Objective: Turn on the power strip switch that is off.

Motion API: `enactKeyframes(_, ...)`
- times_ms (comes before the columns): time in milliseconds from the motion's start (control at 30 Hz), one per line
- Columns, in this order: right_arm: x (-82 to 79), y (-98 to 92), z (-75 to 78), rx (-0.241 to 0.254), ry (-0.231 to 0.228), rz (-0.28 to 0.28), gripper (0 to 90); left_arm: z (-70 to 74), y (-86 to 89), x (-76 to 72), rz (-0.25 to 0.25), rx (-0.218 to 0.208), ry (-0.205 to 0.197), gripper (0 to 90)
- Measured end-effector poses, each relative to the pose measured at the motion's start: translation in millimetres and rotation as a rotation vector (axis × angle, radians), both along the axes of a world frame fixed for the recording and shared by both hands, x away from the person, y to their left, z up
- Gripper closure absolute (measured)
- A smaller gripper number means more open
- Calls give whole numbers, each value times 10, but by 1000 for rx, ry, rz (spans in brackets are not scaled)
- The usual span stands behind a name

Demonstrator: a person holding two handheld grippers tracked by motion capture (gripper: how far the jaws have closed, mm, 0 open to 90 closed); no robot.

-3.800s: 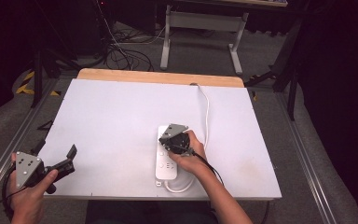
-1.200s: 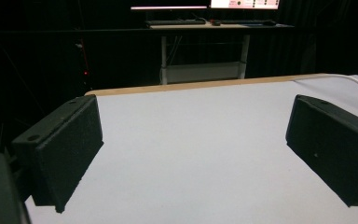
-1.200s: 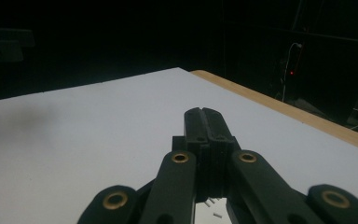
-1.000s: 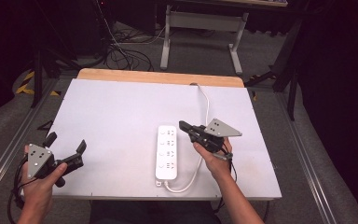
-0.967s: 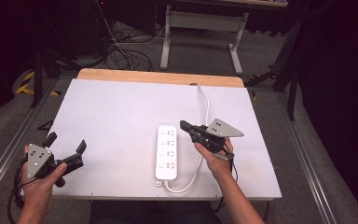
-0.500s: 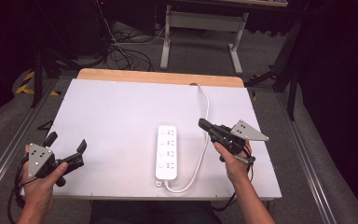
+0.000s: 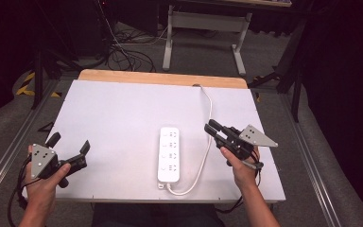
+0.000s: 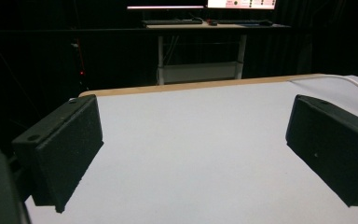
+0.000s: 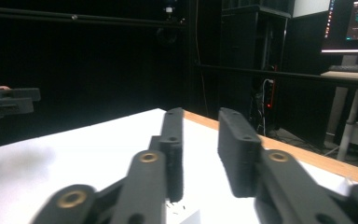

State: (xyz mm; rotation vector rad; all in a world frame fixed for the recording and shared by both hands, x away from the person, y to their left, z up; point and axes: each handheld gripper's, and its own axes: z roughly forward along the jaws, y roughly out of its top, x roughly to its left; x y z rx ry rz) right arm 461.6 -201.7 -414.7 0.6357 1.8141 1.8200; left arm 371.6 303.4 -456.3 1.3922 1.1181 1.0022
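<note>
The power strip (image 7: 169,154) is lying flat near the front middle of the white counter (image 7: 123,113), its cord (image 7: 207,118) looping past the right gripper (image 7: 213,127) and off the far edge. That gripper, a moment ago beside the strip, is now sitting well to its right, and its jaws have just been parting, nothing between them; it looks like a release. The left gripper (image 7: 68,150) is hanging released at the front left corner. From the right gripper view, the strip's corner (image 9: 189,218) is barely peeking in, blurred.

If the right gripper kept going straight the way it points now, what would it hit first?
Probably nothing nearby. The right gripper points left and away, over the cord and bare table beyond the power strip's far end. Height is hard to judge.
</note>
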Motion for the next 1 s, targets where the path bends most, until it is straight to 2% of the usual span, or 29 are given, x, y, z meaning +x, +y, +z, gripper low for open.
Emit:
enactKeyframes(133,27,9,-18,-6,37,-10,509,2,-1,3,1,0,1,43)
enactKeyframes(200,31,13,-24,-4,50,-11,448,3,-4,4,-1,2,2,43)
enactKeyframes(367,34,-11,-16,15,55,-10,376,2,-4,6,-1,1,2,43)
enactKeyframes(467,30,-53,-25,6,58,-20,298,2,-4,6,-1,1,2,43)
enactKeyframes(600,34,-144,-33,18,68,-46,193,4,-12,10,-4,5,3,43)
enactKeyframes(700,50,-187,-53,4,66,-59,75,4,-16,13,-4,3,2,43)
enactKeyframes(900,60,-221,-92,-31,51,-78,25,5,-12,14,-4,2,1,43)
enactKeyframes(1000,68,-251,-110,-29,58,-95,15,5,-11,16,-4,2,-2,42)
